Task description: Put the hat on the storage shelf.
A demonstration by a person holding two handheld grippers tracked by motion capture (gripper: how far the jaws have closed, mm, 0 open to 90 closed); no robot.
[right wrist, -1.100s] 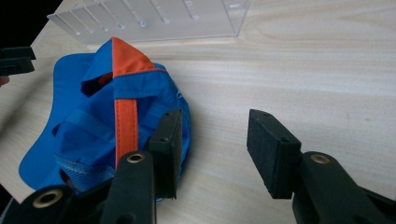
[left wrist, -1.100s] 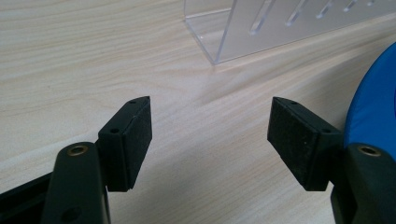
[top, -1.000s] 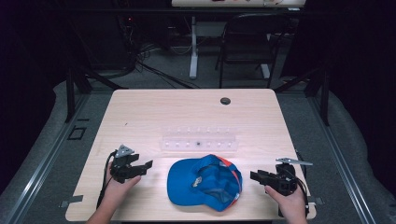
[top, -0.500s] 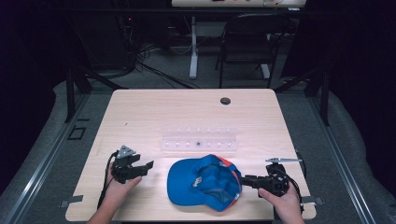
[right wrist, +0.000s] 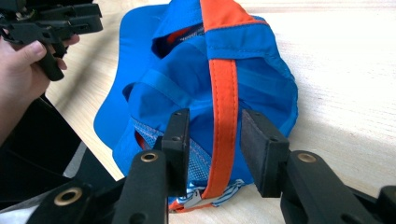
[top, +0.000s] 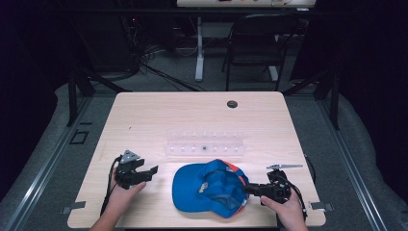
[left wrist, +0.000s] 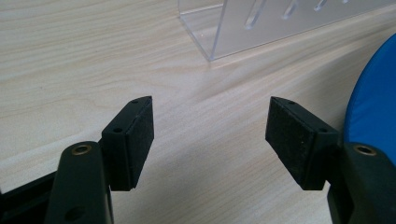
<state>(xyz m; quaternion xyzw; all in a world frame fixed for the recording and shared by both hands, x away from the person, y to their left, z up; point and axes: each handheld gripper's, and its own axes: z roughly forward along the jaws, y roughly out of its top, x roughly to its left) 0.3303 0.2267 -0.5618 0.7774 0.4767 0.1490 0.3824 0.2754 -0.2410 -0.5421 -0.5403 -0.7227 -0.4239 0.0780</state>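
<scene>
blue cloth cap with an orange strap (top: 210,187) lies upside down on the light wooden desk (top: 159,120), near the front edge, between the two hands. right gripper (right wrist: 214,133) is at the back of the cap. its two black jaws stand a little apart, one on each side of the orange strap, and they do not squeeze it yet. in the high view the right gripper (top: 248,189) touches the right edge of the cap, and a hand (top: 285,211) holds it from below. left gripper (left wrist: 210,123) hangs over bare wood just beside the cap's blue brim (left wrist: 373,107). its jaws are wide apart with nothing between them. in the high view the left gripper (top: 149,172) sits a little way left of the cap. clear plastic rack with small holes (top: 204,146) stands just behind the cap.
</scene>
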